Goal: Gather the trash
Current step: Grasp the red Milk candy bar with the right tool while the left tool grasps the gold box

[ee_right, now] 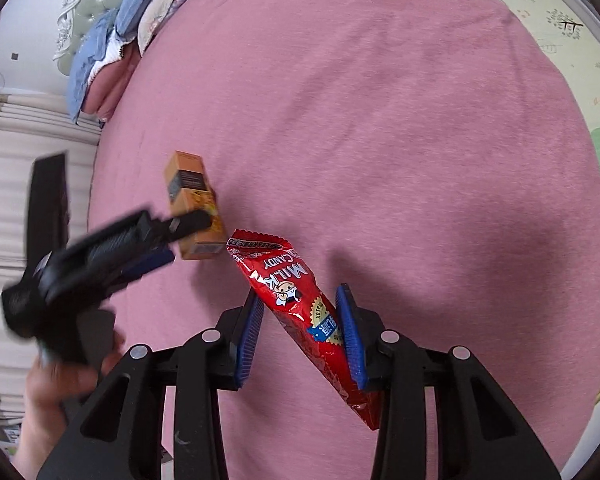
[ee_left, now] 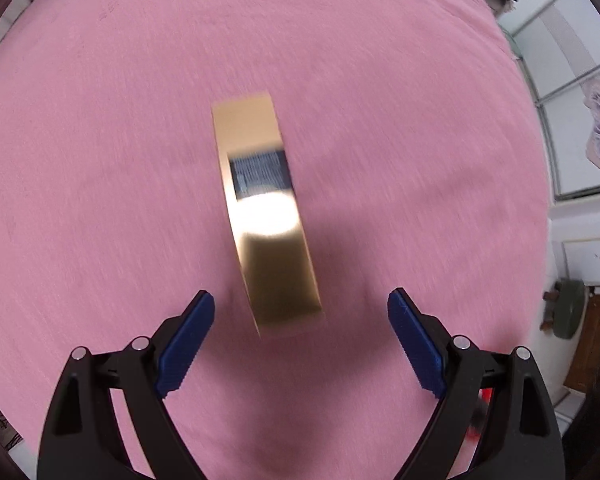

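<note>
A gold-coloured box (ee_left: 266,212) lies on the pink bedspread (ee_left: 100,160), blurred by motion. My left gripper (ee_left: 301,306) is open, its blue pads on either side of the box's near end without touching it. In the right wrist view the same box (ee_right: 194,206) shows orange-brown, with the left gripper (ee_right: 172,240) coming at it from the left. My right gripper (ee_right: 302,312) is shut on a red milk candy bag (ee_right: 300,300), which sticks out past the fingers.
Folded blue and pink bedding (ee_right: 112,40) is piled at the headboard. A patterned floor mat (ee_right: 572,40) lies beyond the bed's far edge. A wardrobe with flower panels (ee_left: 596,128) stands to the right.
</note>
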A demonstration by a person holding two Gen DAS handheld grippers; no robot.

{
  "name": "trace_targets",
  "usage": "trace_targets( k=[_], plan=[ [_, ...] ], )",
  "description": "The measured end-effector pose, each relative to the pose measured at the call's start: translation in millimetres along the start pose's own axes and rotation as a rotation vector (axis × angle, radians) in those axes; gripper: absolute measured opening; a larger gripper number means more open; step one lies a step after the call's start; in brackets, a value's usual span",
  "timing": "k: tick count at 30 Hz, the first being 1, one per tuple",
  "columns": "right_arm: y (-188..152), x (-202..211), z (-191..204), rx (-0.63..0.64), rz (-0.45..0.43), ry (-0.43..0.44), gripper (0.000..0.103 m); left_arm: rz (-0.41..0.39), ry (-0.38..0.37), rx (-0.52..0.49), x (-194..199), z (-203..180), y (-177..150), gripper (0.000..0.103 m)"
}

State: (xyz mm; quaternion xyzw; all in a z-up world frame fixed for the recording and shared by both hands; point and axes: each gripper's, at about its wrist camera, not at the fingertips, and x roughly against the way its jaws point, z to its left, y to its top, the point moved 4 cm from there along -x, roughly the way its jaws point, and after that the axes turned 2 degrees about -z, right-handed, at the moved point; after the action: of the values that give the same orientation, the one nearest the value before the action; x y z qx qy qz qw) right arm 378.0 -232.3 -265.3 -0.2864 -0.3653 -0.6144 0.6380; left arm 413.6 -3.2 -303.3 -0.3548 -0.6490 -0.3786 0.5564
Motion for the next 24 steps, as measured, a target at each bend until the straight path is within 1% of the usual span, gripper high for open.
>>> trace_targets(
  k=[5,6,8,9,10,11,12,13,15,16,18,21,22,24],
  plan=[
    [1.5,-1.4,10.9,0.017,0.002,-0.001,0.037,0.029,0.017,0.014,-19.5,7.6,28.7,0.087],
    [2.0,-0.4,11.1,0.017,0.003,0.000,0.037,0.040,0.016,0.008,-25.7,3.6,33.9,0.083],
    [2.9,-1.3,12.0,0.013,0.002,-0.001,0.037,0.073,0.028,-0.009,-35.7,2.3,38.1,0.066],
    [3.2,-1.2,12.0,0.014,0.002,-0.006,0.037,0.106,0.038,-0.018,-43.1,1.2,38.2,0.052],
    [3.4,-1.4,12.7,0.019,0.001,-0.013,0.037,0.113,0.045,-0.018,-46.3,0.2,38.8,0.052],
    [2.5,-0.9,12.1,0.024,0.000,-0.019,0.037,0.103,0.044,-0.017,-46.2,0.6,38.7,0.051],
    [0.9,-0.3,12.2,0.029,0.000,-0.023,0.037,0.095,0.041,-0.016,-45.5,1.0,37.9,0.043],
    [-0.3,0.0,12.0,0.032,-0.001,-0.028,0.037,0.088,0.038,-0.017,-43.9,1.7,33.5,0.041],
    [-3.1,-0.3,12.3,0.038,0.004,-0.038,0.037,0.074,0.022,-0.033,-38.3,5.5,22.5,0.040],
    [-5.1,-0.8,12.3,0.042,0.007,-0.048,0.037,0.073,0.014,-0.044,-32.2,16.8,9.7,0.040],
    [-10.8,-0.7,11.3,0.044,0.017,-0.058,0.037,0.060,0.001,-0.069,-26.7,19.3,-6.1,0.040],
    [-27.5,4.6,6.6,0.036,0.029,-0.066,0.037,0.054,-0.057,-0.080,-20.0,19.1,-36.6,0.040],
    [-31.9,6.5,5.2,0.029,0.030,-0.065,0.037,0.057,-0.091,-0.078,-16.7,20.3,-52.0,0.040],
    [-44.2,11.0,2.2,0.015,0.033,-0.062,0.037,0.064,-0.109,-0.090,-11.5,22.7,-77.9,0.040]
  ],
)
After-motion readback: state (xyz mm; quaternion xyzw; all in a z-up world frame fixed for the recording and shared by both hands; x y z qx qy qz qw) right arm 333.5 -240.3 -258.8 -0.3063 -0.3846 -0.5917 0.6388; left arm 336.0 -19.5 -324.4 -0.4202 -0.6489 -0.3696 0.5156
